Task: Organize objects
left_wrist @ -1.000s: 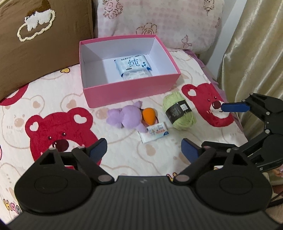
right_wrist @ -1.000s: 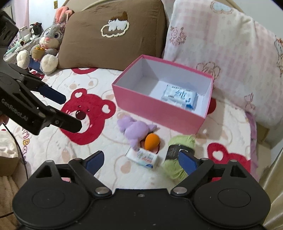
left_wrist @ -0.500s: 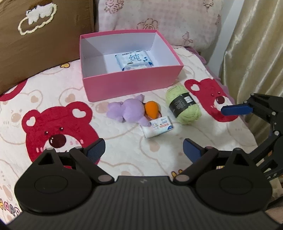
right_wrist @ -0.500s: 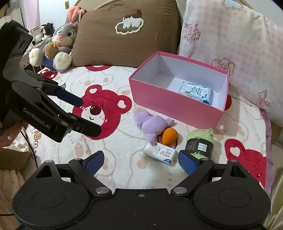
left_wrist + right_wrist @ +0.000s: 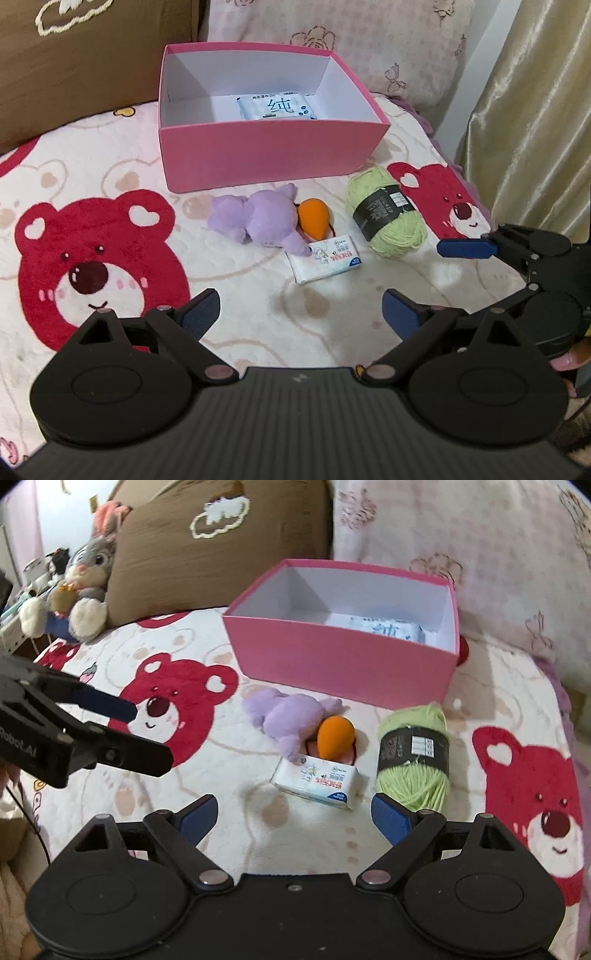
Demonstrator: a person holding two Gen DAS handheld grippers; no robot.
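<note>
Right claw [image 5: 293, 818] is nearer the small tissue pack [image 5: 320, 780], dead ahead, just in front of the pink box [image 5: 343, 668]. Pack's long side runs across its wide-open jaws; left claw [image 5: 301, 314] is spread wide too, empty.

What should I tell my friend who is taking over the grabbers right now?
Left gripper: open, empty, hovering over the bear blanket.
Right gripper: open, empty, nearest the small tissue pack.
Done: one wet wipes pack lies inside the pink box.
Left, all in front of the box on the blanket: purple plush toy, orange sponge touching it, the small tissue pack, green yarn skein.
</note>
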